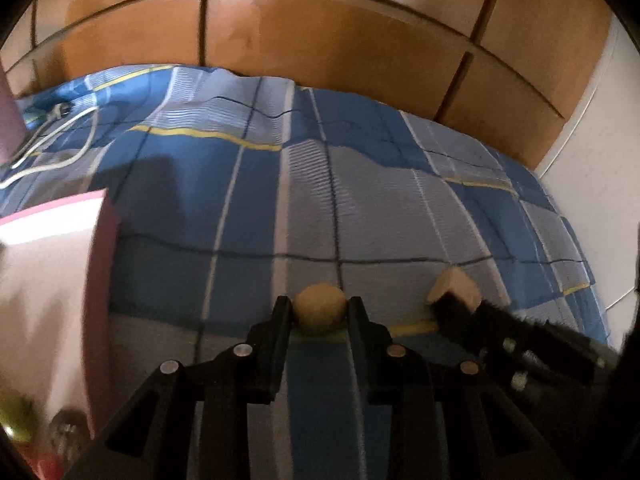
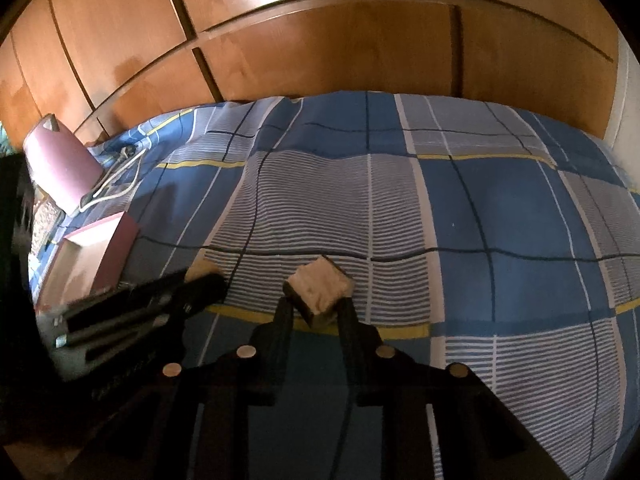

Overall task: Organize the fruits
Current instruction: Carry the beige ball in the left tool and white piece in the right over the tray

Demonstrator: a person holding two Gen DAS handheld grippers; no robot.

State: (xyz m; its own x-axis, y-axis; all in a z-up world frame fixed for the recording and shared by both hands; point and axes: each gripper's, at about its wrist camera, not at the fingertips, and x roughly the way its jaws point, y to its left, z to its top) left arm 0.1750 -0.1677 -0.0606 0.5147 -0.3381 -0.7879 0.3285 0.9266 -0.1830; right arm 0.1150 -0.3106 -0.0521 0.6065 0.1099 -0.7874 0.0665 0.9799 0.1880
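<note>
Left claw (image 1: 320, 312) pinching a round fruit (image 1: 319, 309); right claw (image 2: 316, 304) pinching a pale block (image 2: 320, 286), both held above the bed (image 2: 400, 208). Pink box (image 1: 52, 248) just left of the left claw, apparently the target. Judged midway: neither piece dropped in yet.

Plaid bedspread (image 2: 400, 208), wooden wardrobe (image 2: 320, 40), white cable (image 1: 60, 136)
</note>
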